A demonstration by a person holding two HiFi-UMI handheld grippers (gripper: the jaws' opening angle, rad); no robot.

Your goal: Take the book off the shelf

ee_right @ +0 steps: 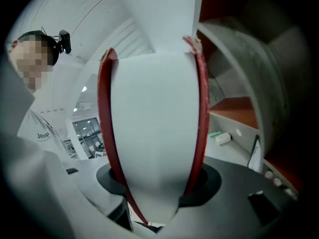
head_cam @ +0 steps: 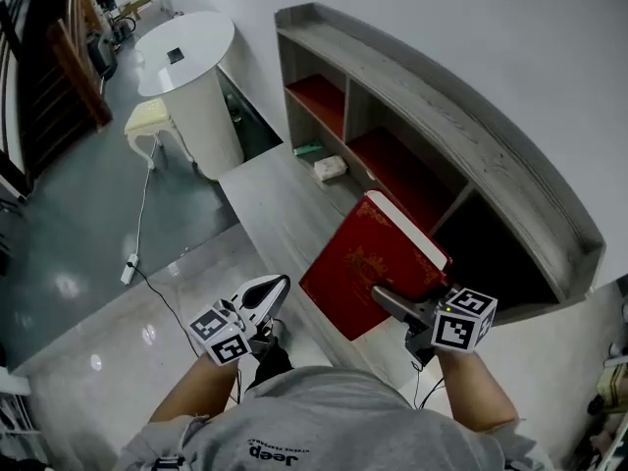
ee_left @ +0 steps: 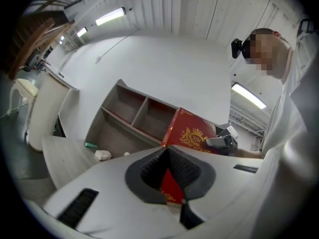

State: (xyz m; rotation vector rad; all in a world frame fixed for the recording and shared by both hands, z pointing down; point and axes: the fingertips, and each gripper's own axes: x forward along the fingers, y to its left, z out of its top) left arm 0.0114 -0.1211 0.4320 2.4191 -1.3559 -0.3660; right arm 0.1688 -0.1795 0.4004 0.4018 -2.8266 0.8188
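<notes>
A thick red book (head_cam: 368, 263) with gold print hangs tilted over the grey counter, outside the shelf (head_cam: 442, 130) and in front of its dark right compartment. My right gripper (head_cam: 387, 301) is shut on the book's lower edge. In the right gripper view the white page edge (ee_right: 154, 128) stands between the two red covers, and the jaws press on both sides of it. My left gripper (head_cam: 267, 295) hovers to the left of the book, shut and holding nothing. In the left gripper view the book (ee_left: 192, 133) shows beyond the left gripper (ee_left: 172, 179).
A small white object (head_cam: 330, 168) and a green item (head_cam: 308, 149) lie on the counter (head_cam: 275, 214) near the left compartments. A round white table (head_cam: 191, 57) and a cream chair (head_cam: 147, 121) stand on the glossy floor at the left. A power strip (head_cam: 129, 268) lies there too.
</notes>
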